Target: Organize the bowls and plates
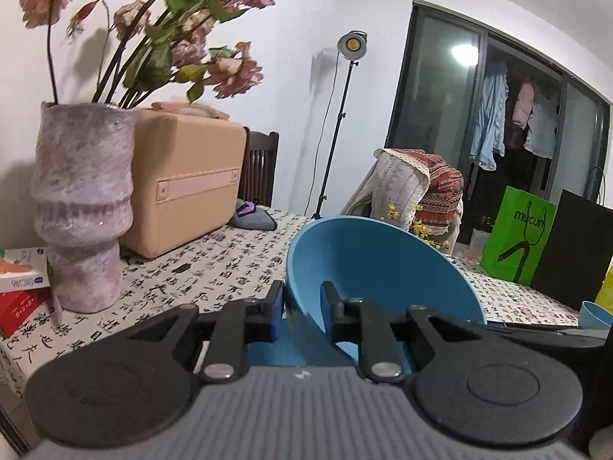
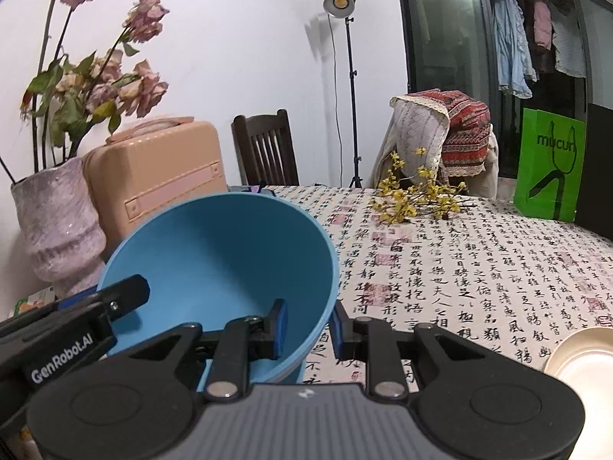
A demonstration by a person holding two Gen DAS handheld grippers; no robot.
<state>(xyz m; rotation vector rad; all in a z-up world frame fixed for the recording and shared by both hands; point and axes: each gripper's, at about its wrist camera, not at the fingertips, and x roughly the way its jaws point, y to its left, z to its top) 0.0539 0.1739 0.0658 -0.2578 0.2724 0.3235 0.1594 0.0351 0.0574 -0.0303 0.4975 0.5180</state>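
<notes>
A blue bowl (image 1: 379, 268) is held between both grippers above the calligraphy tablecloth. My left gripper (image 1: 302, 310) is shut on the bowl's left rim, one finger inside and one outside. In the right wrist view the same bowl (image 2: 226, 253) is tilted, and my right gripper (image 2: 308, 326) is shut on its right rim. The left gripper's finger (image 2: 122, 295) shows on the bowl's far rim. A cream plate (image 2: 586, 368) lies at the lower right. Another blue dish edge (image 1: 595, 314) shows at the far right of the left wrist view.
A purple vase (image 1: 82, 207) with dried roses and a tan suitcase (image 1: 184, 184) stand at the table's left. Yellow flower sprigs (image 2: 413, 195), a green bag (image 2: 549, 165) and a black box (image 1: 574, 253) lie at the back right. Chairs stand behind the table.
</notes>
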